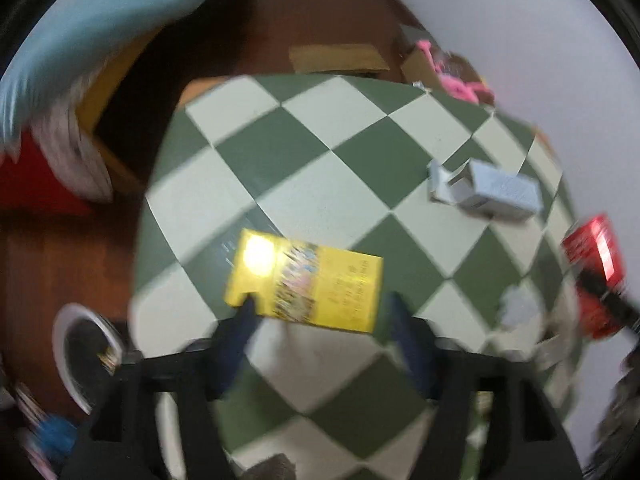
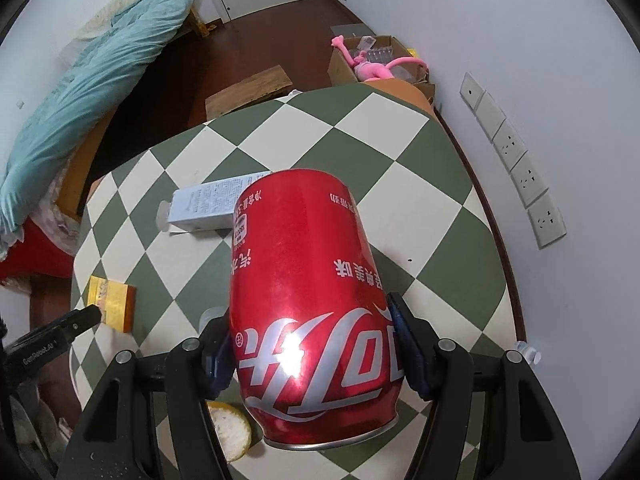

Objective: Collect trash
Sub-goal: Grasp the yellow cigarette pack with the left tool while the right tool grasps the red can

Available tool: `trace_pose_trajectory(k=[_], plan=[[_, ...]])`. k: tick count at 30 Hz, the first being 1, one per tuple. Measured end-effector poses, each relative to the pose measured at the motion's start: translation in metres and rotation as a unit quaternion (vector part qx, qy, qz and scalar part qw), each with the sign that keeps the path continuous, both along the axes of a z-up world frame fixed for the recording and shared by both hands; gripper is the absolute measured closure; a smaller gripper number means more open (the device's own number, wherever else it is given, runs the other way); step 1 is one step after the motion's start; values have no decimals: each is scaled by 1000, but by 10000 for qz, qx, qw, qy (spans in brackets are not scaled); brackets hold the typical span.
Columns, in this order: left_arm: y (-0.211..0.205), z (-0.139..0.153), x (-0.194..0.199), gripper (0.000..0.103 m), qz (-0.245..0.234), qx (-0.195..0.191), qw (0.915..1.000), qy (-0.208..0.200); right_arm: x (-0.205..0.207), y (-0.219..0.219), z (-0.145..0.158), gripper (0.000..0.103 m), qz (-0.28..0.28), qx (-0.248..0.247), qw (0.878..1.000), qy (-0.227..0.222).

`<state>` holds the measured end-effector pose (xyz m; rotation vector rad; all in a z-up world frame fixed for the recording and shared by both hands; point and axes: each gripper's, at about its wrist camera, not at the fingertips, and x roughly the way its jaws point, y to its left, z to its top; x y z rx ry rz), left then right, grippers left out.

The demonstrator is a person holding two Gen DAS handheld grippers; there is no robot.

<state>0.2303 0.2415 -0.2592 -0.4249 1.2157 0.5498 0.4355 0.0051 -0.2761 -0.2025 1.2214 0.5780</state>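
My right gripper (image 2: 312, 344) is shut on a red Coca-Cola can (image 2: 308, 300) and holds it above the green-and-white checkered table (image 2: 420, 208); the can also shows at the right of the left wrist view (image 1: 596, 272). My left gripper (image 1: 320, 312) is open around the near end of a yellow box (image 1: 308, 280) on the table; whether the pads touch it is lost in blur. The yellow box also shows in the right wrist view (image 2: 114, 300). A pale blue-white carton (image 1: 488, 192) lies on the table, also in the right wrist view (image 2: 212, 208).
A white-rimmed bin (image 1: 80, 352) stands on the floor left of the table. A crumpled white scrap (image 1: 520, 308) and a yellow peel (image 2: 230, 428) lie on the table. A bed with blue bedding (image 2: 88, 80), a cardboard box with a pink toy (image 2: 376, 64), and wall sockets (image 2: 516, 160) surround it.
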Motion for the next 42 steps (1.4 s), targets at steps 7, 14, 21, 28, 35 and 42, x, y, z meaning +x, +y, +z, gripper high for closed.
trace_pose_trajectory(k=[7, 14, 21, 28, 35, 42], plan=[[43, -30, 7, 0, 841, -833, 9923, 365, 11, 4, -16, 34, -257, 16, 9992, 295], [74, -59, -4, 1, 2904, -1470, 9451, 305, 21, 21, -23, 34, -496, -125, 9986, 107], [63, -56, 10, 12, 3075, -1105, 9433, 592, 31, 32, -31, 34, -751, -470, 9958, -240], [19, -48, 21, 28, 1345, -533, 9869, 718, 28, 22, -40, 34, -561, -463, 9973, 50], [14, -57, -3, 25, 1259, -1112, 9826, 789, 25, 6, -62, 34, -335, -448, 9947, 861], [10, -63, -18, 25, 1747, -1679, 9678, 690, 33, 2, -60, 21, -357, -304, 9936, 1023]])
